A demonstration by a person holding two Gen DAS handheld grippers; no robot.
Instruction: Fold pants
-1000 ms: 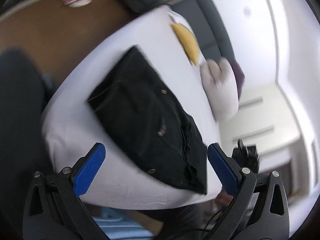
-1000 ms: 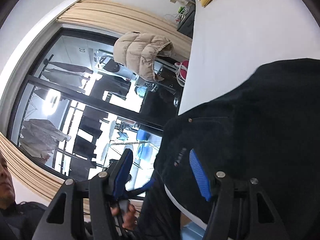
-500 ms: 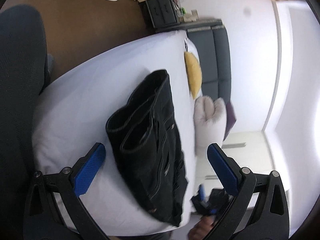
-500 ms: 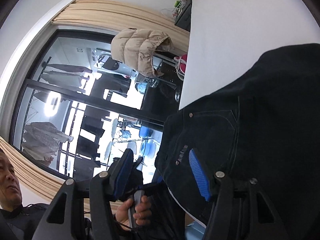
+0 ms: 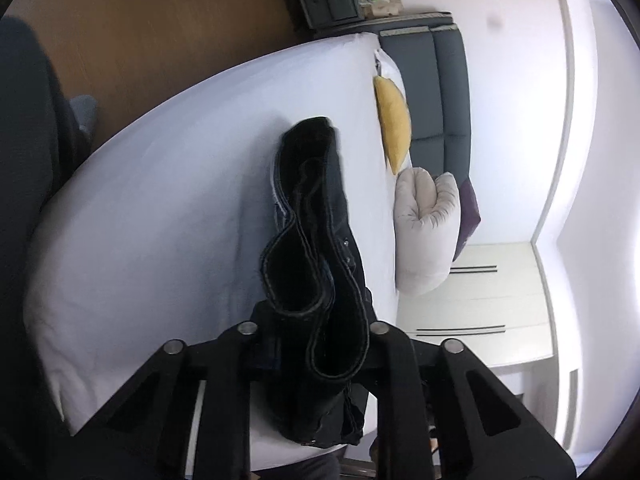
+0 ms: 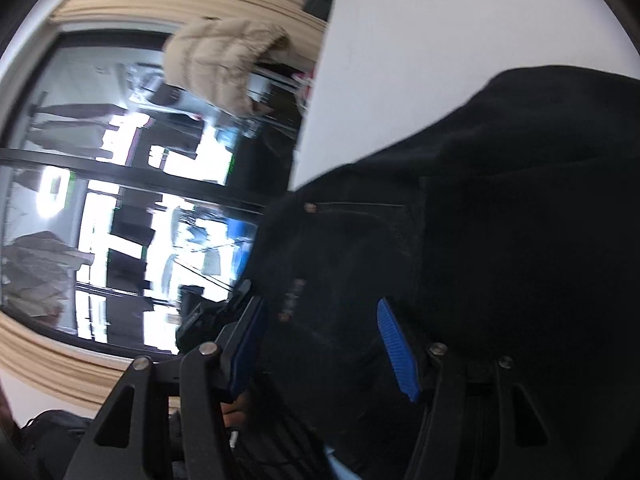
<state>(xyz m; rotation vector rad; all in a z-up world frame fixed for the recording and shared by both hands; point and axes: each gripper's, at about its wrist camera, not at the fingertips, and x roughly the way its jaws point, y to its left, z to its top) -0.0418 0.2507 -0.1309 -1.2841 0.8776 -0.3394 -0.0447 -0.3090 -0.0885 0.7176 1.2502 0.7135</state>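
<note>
The left gripper (image 5: 312, 320), wide open a second ago, has just been closing and now clamps the black pants (image 5: 316, 216) lying on the white bed (image 5: 168, 200). The right gripper (image 6: 320, 344) stays half open around the waistband; its small label is unreadable

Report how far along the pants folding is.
Done: the black pants already lie on the white bed as a layered bundle. In hand: the left gripper has just closed on the bundle's near hem edge; the right gripper straddles the pocket area with its blue pads apart, so no grip shows there. Left: any final fold or flattening; I can't tell how many folds remain.
</note>
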